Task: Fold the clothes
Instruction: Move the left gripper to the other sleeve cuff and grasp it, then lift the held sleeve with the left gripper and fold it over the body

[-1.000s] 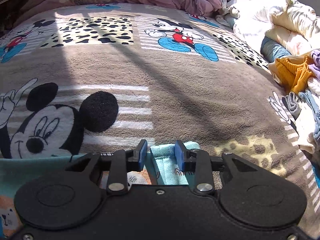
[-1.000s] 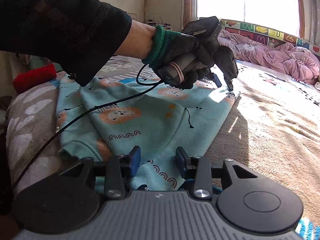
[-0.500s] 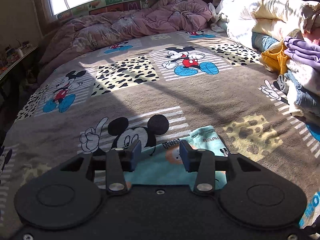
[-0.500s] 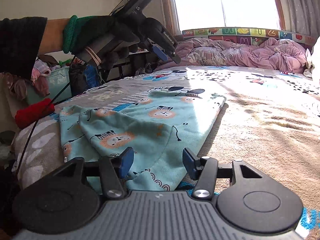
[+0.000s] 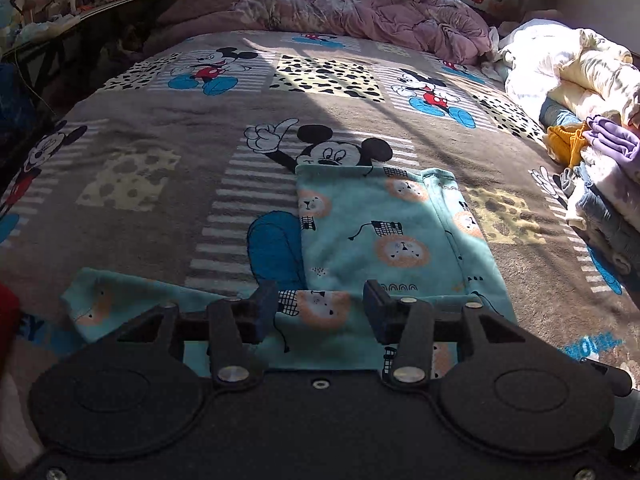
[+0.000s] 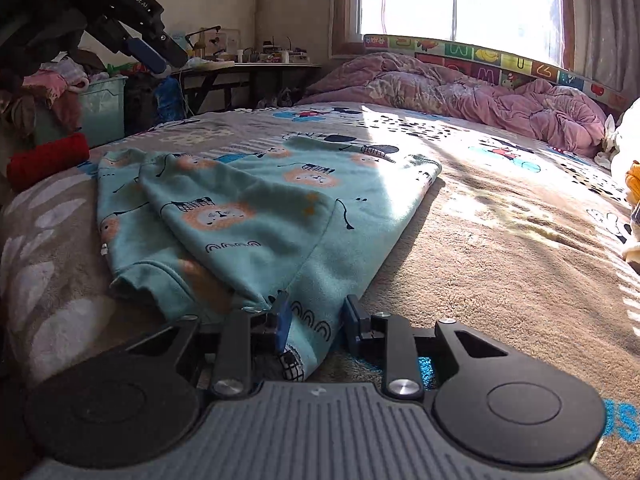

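Teal lion-print garment (image 6: pixel 256 216) lay on the cartoon-print blanket (image 5: pixel 140 128), near the edge of the bed closest to you, and it was only partly folded. One side was already laid over the middle, so a long narrow panel ran away from you, but a sleeve (image 5: pixel 120 300) was spread out to the left side and the near hem was bunched (I judge at least one more fold was needed). A pile of other clothes (image 5: pixel 600 168) waited at the right side of the bed, so most of the task was left.

Your right gripper (image 6: pixel 314 322) was low at the near corner of the garment, pointing a little downward; its jaws were closing, with the cloth edge between them, but I could not see the pads pressing it. Your left gripper (image 5: pixel 320 308) was lifted above the bed and tilted down, its jaws opening with nothing held between them.
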Action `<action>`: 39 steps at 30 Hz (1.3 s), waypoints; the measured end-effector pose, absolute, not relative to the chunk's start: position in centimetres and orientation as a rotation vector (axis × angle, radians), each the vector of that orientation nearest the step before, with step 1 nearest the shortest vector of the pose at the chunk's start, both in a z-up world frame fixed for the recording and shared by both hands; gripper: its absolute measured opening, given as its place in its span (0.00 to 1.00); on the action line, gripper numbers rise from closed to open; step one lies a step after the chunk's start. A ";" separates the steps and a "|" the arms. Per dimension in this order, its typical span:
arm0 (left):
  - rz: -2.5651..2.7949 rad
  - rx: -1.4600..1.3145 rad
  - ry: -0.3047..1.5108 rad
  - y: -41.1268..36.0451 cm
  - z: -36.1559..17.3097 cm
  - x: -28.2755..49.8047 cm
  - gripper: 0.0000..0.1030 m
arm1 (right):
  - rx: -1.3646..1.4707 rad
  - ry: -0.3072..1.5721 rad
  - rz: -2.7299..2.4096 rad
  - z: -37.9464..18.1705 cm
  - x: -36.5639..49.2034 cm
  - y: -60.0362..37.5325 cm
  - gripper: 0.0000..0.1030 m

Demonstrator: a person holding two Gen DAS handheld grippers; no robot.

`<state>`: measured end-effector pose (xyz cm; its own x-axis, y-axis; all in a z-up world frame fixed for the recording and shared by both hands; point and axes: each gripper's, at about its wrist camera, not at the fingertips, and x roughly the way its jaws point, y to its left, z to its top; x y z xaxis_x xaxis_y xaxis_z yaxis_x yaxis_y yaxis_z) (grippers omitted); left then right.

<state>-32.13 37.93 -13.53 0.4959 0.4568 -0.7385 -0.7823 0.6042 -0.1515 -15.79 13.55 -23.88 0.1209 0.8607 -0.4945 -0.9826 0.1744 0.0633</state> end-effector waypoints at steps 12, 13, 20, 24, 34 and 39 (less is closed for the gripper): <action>0.941 -0.973 0.470 41.2 -20.6 -38.4 0.43 | -0.233 0.410 1.379 -23.2 -16.3 12.4 0.30; 0.937 -0.995 0.457 41.4 -21.0 -38.5 0.43 | -0.231 0.408 1.383 -23.2 -16.3 12.5 0.30; 0.902 -0.993 0.453 41.7 -22.1 -37.6 0.07 | -0.234 0.415 1.393 -23.2 -15.9 12.6 0.30; 0.858 -0.950 0.403 41.4 -19.0 -36.0 0.05 | -0.218 0.410 1.419 -22.7 -15.7 12.3 0.30; 0.706 -0.802 0.474 39.7 -12.0 -26.4 0.04 | -0.152 0.446 1.547 -22.1 -15.6 11.6 0.54; 0.675 -0.720 0.532 40.4 -10.4 -22.0 0.04 | -0.225 0.403 1.543 -22.2 -16.8 11.7 0.52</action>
<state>-22.02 40.38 -10.41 0.6677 0.3697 -0.6462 -0.7145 0.5619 -0.4168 -16.78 11.73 -22.16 -0.0195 0.9209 -0.3893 -0.9936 0.0254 0.1101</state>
